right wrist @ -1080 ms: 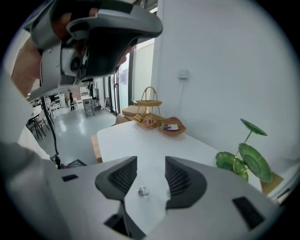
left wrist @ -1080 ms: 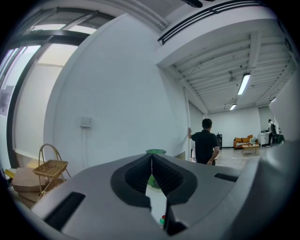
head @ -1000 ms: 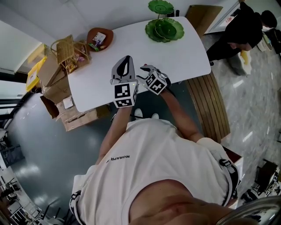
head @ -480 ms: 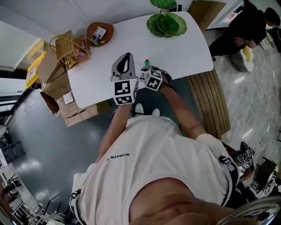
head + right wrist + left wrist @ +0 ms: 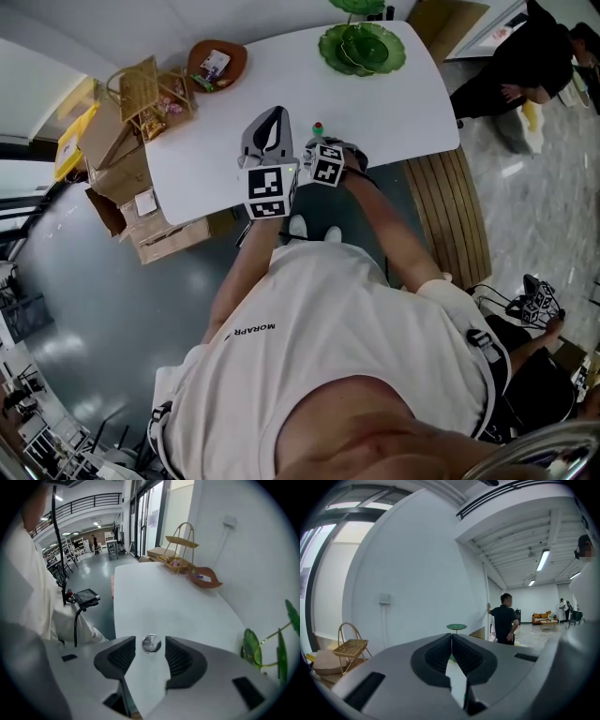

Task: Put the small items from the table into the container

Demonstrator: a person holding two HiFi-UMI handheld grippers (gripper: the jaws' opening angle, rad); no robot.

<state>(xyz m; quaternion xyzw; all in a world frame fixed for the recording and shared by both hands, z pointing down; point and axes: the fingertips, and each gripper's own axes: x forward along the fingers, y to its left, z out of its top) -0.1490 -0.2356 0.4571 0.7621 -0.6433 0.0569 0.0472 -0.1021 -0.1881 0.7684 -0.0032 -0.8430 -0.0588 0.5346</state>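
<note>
Small silvery disc [image 5: 151,643], perhaps a coin or button cell, lies flat on the white table [image 5: 154,597]. It sits between the tips of the right gripper [image 5: 150,639], whose jaws are apart and clear of it.

To grip well: lower until the pads straddle its rim, then close slowly, since a thin piece is likely to skid.

Left gripper [image 5: 451,637]: jaws together, nothing held. Brown dish [image 5: 205,579] sits well apart, at the table's far end.

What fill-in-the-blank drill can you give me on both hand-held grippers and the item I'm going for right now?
1. The jaws of the right hand-held gripper stand ____, pads clear of the small silver disc between them.
2. The jaws of the left hand-held gripper are ____ at the tips, with nothing between them.
3. The small silver disc lies flat on the ____ table.

Missing words: open; shut; white
</note>
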